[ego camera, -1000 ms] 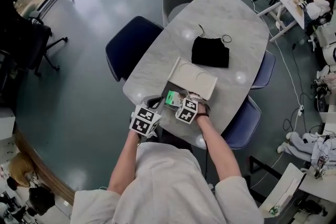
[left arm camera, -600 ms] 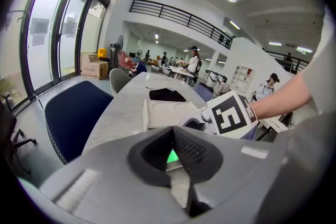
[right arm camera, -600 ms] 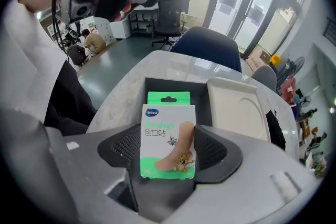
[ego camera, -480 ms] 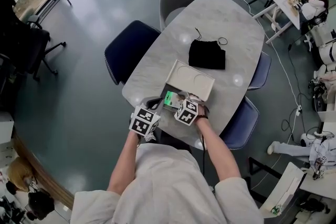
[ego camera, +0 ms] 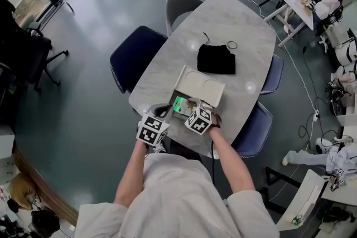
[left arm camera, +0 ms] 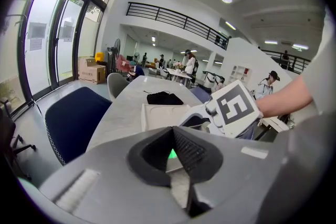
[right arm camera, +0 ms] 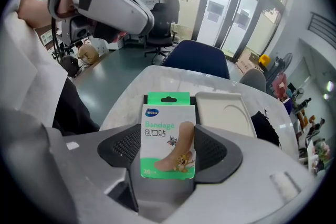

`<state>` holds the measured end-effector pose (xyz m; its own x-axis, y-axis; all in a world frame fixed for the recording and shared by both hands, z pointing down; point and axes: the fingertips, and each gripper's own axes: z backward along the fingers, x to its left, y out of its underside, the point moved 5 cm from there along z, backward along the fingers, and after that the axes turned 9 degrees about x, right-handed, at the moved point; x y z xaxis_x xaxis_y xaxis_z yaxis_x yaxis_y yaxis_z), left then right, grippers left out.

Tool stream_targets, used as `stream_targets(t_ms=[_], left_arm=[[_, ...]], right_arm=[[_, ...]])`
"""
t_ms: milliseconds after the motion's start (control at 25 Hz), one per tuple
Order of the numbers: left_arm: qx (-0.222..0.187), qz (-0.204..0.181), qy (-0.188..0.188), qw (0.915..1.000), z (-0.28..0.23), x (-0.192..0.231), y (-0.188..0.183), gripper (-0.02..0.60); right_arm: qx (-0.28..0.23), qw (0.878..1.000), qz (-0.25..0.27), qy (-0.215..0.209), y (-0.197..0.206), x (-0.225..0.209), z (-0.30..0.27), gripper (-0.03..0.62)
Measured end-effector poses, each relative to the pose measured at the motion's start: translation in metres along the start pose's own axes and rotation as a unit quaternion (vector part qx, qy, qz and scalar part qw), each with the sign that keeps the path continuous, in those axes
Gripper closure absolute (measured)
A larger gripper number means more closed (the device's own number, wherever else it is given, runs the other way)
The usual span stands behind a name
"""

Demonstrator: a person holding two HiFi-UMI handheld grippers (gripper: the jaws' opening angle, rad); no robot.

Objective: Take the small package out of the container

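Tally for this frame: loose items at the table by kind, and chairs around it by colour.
bandage pack: 1
white box: 1
black pouch: 1
grey chair: 1
blue chairs: 3
Total: 7

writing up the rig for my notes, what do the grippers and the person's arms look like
Both the left gripper and right gripper have grey bodies with black, textured pads. Each carries a white cube printed with black square markers. The person wears a light short-sleeved top and a dark wristband on the right arm.
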<state>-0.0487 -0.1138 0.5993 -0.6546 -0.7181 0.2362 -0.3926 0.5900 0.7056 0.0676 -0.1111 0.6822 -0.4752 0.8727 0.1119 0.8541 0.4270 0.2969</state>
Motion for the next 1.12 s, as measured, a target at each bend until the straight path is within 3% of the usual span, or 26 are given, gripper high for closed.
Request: stream_targets(t_ms=[480,800,1120], left_arm=[[0.006,-0.024,0.009,0.9996,0.006,-0.015,0.006,0.529],[0.003,-0.036,0.014,0.9992,0.009,-0.026,0.010,0.529],[-0.001,-0.046,0.015,0.9988,0.011,-0.029,0.010,0.529]], right_arm=[[-0.061,0.994,-0.094,0.014,0.007,0.005,0.026,0.289],[-0.109,0.979,-0.170,0.026,0.020,0.009,0.041,0.289],[-0.151,0.965,-0.209,0.039,0.022,0.009,0.059,0.289]])
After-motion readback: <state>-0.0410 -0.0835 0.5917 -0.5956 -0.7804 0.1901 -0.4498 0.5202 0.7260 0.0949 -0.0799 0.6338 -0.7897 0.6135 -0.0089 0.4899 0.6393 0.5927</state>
